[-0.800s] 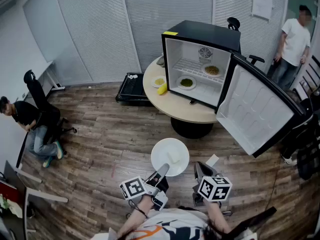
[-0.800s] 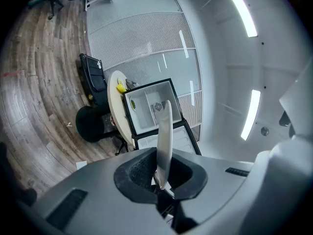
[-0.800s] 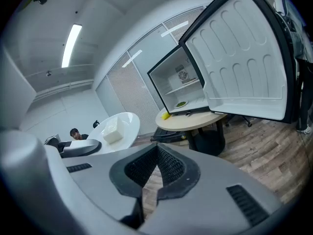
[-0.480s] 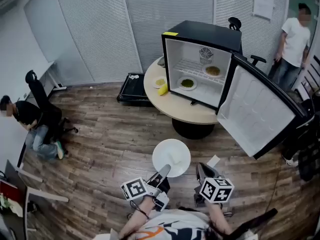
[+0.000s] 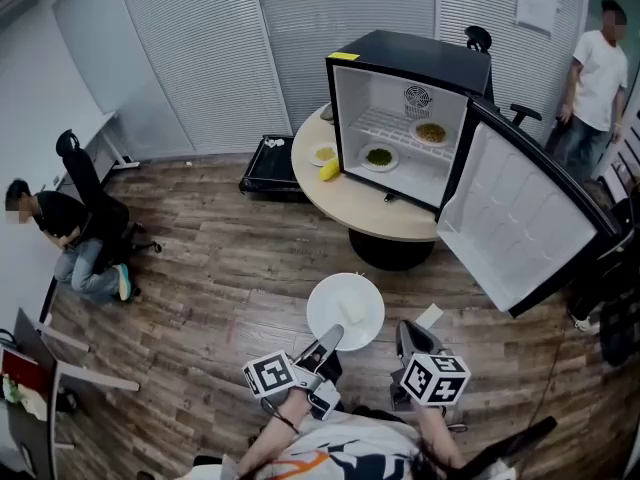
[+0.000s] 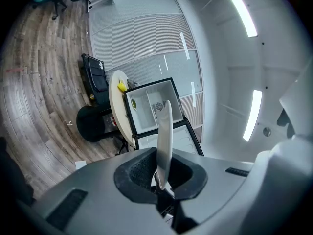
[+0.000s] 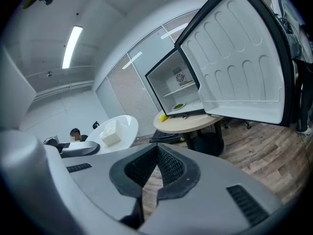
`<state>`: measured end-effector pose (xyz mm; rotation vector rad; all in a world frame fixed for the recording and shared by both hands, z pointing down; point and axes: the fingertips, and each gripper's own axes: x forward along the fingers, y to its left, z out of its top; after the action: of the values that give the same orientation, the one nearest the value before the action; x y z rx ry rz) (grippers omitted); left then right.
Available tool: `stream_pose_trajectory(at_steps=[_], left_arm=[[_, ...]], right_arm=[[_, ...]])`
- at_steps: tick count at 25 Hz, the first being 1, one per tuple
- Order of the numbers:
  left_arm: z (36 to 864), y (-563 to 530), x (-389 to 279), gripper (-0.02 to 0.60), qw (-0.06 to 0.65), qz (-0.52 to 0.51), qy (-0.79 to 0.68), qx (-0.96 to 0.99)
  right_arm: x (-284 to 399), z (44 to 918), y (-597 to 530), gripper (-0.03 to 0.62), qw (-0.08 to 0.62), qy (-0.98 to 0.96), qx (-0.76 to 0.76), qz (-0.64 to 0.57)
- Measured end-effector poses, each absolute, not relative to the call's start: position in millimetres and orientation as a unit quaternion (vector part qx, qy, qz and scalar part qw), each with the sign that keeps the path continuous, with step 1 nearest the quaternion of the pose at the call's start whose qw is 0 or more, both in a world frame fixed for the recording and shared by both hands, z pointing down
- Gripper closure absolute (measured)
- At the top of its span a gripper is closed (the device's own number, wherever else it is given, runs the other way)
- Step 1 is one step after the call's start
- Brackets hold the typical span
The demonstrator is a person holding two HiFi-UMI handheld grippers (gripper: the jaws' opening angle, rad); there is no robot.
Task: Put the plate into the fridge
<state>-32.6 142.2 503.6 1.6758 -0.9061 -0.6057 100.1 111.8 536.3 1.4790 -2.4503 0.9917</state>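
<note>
White plate [image 5: 345,311] is clamped by fingers of the left gripper [image 5: 330,338], well apart from the open fridge [image 5: 420,53]; placing is not yet done. Fingers of the right gripper [image 5: 407,333] are closed, empty.

White and black
A round white plate [image 5: 335,303] in the left claw [image 5: 329,341]; beyond it, a white-lined black fridge [image 5: 420,53] on a beige round desk [image 5: 345,203].

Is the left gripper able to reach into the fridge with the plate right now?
Probably not yet. The left gripper holds the plate well short of the fridge, with floor between them. The door stands open, so the way looks free.
</note>
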Motion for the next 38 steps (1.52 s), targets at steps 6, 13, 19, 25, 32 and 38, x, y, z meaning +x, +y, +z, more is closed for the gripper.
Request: stream_pose_trajectory(at_steps=[6, 13, 19, 25, 32, 38], left_arm=[[501, 140, -28, 0.552, 0.552, -0.265, -0.370, 0.699], [508, 116, -37, 0.552, 0.554, -0.250, -0.369, 0.703], [508, 68, -47, 0.552, 0.564, -0.240, -0.349, 0.709], [501, 11, -70, 0.552, 0.557, -0.224, -0.339, 0.724], [497, -51, -100, 0.552, 0.569, -0.229, -0.319, 0.723], [498, -93, -134, 0.552, 0.562, -0.222, -0.322, 0.729]], right_arm=[[97, 542, 105, 0.579, 0.055, -0.807, 0.486, 0.331], [85, 546, 87, 0.579, 0.060, -0.805, 0.488, 0.333], [76, 546, 44, 0.579, 0.056, -0.793, 0.506, 0.334], [51, 543, -5, 0.579, 0.050, -0.786, 0.516, 0.336], [20, 541, -63, 0.579, 0.049, -0.779, 0.527, 0.335], [-7, 539, -103, 0.579, 0.056, -0.779, 0.533, 0.326]])
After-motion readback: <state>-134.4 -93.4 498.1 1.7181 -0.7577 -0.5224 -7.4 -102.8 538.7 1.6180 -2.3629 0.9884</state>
